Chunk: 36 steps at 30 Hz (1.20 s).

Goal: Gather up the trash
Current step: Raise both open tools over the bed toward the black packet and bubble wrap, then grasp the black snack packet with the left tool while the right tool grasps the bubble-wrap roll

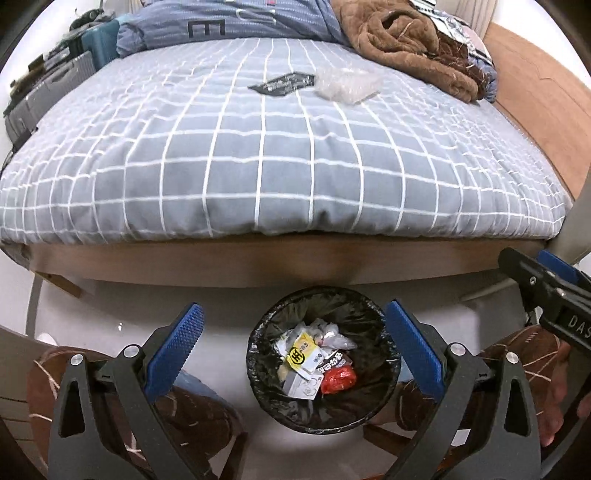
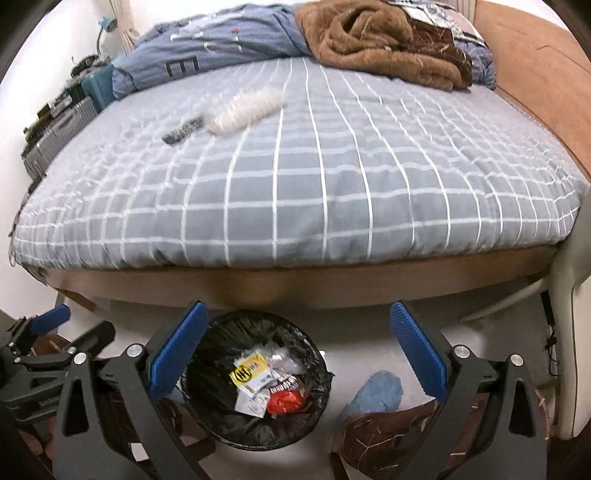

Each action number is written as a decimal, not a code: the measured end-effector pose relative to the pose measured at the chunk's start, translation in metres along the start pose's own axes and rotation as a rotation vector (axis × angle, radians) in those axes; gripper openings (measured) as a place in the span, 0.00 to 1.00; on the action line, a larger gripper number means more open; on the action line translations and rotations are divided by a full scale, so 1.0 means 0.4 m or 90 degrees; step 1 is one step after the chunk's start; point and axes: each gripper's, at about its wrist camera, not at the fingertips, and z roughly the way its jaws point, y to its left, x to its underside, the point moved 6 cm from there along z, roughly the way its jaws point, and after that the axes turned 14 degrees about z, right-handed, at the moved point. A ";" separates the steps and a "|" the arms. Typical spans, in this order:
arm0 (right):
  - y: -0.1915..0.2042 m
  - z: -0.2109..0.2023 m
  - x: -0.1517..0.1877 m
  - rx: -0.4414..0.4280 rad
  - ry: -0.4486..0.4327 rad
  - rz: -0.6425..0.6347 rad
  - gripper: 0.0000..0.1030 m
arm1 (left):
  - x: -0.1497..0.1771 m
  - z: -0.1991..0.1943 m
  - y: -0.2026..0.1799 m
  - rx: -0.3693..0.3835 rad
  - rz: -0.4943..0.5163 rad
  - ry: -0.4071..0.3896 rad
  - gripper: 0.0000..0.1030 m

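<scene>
A round bin lined with a black bag [image 1: 365, 314] stands on the floor at the foot of the bed, holding several wrappers, one yellow [image 1: 303, 350] and one red [image 1: 338, 380]. It also shows in the right wrist view [image 2: 221, 332]. On the bed lie a dark flat wrapper [image 1: 282, 84] and a clear crumpled plastic piece [image 1: 347, 84]; both show in the right wrist view, wrapper [image 2: 184, 130] and plastic [image 2: 245, 109]. My left gripper [image 1: 293, 349] is open and empty above the bin. My right gripper [image 2: 297, 349] is open and empty, just right of the bin's centre.
The bed has a grey checked cover [image 1: 258, 155], a brown blanket [image 1: 410, 44] and blue bedding [image 1: 229, 22] at its far end. Suitcases [image 1: 48, 88] stand at the left. A blue slipper [image 2: 376, 395] lies on the floor right of the bin.
</scene>
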 end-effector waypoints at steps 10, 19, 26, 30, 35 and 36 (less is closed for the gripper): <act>0.050 -0.059 -0.084 -0.008 -0.036 -0.009 0.93 | -0.063 -0.070 0.069 -0.018 -0.026 -0.016 0.94; 0.109 -0.030 -0.209 -0.013 -0.044 -0.020 0.93 | -0.180 -0.057 0.134 -0.026 -0.032 -0.035 0.94; 0.186 0.041 -0.337 -0.041 -0.047 -0.021 0.93 | -0.316 0.016 0.183 -0.021 -0.033 -0.043 0.94; 0.229 0.122 -0.409 -0.046 -0.036 -0.015 0.93 | -0.394 0.078 0.212 -0.026 -0.022 -0.044 0.94; 0.272 0.257 -0.501 -0.049 -0.019 0.004 0.93 | -0.494 0.194 0.254 -0.032 -0.014 -0.030 0.94; 0.279 0.296 -0.521 -0.046 -0.011 0.010 0.93 | -0.515 0.221 0.262 -0.034 -0.014 -0.027 0.94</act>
